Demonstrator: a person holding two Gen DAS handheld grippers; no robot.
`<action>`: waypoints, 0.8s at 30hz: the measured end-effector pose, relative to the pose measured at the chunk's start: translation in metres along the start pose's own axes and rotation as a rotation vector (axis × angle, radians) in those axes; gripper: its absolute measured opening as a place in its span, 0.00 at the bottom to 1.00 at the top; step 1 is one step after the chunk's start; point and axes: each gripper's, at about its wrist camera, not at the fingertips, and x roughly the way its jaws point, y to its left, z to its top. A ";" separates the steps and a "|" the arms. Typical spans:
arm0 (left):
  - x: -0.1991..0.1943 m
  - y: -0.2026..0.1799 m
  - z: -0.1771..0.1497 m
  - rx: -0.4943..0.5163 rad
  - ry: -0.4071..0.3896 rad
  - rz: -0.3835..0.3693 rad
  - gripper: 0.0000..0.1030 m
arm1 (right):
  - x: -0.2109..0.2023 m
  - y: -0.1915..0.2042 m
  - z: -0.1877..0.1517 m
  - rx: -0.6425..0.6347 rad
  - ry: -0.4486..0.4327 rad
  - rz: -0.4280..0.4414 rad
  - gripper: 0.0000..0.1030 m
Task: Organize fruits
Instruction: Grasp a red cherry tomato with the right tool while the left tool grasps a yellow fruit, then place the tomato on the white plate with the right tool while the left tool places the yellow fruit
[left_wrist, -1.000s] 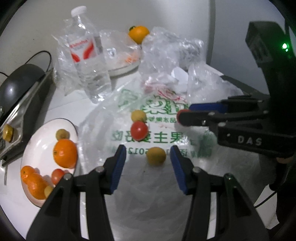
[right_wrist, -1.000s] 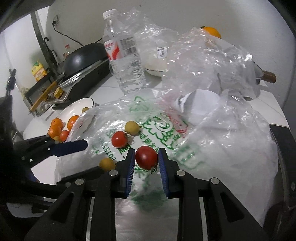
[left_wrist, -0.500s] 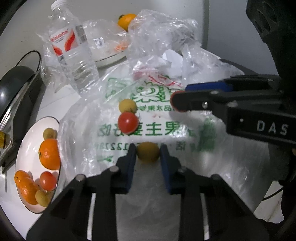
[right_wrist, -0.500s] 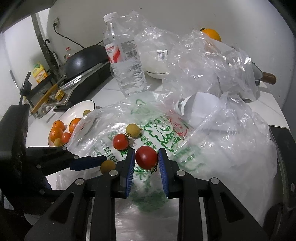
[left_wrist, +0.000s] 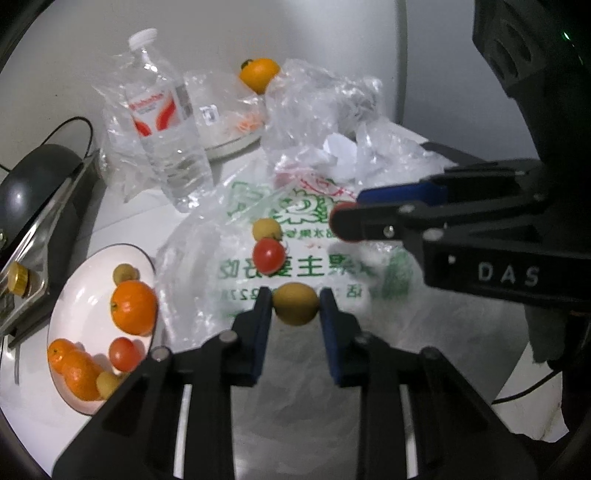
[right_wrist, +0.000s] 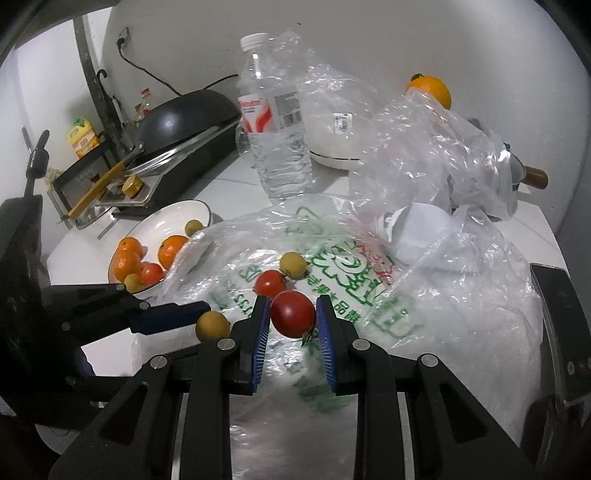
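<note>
The white plate (left_wrist: 66, 302) lies at the counter's left edge, nearer the left gripper (left_wrist: 295, 314) (pinching a yellow fruit (left_wrist: 296, 303)) than the right gripper (right_wrist: 291, 325), which is pinching a red tomato (right_wrist: 292, 313).

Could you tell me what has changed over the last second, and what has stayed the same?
The left gripper moved forward and closed on the yellow fruit, which it had only straddled, open, a second ago. The right gripper still grips its tomato. The plate of fruit and the other tomato on the bag stayed put.
</note>
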 end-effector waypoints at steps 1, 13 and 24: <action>-0.003 0.002 -0.001 -0.005 -0.006 0.000 0.26 | 0.001 0.003 0.001 -0.006 0.001 0.000 0.27; -0.034 0.029 -0.011 -0.056 -0.071 0.037 0.26 | -0.008 0.040 0.007 -0.062 -0.008 -0.005 0.27; -0.062 0.050 -0.021 -0.104 -0.133 0.054 0.26 | -0.008 0.071 0.012 -0.111 -0.005 -0.003 0.27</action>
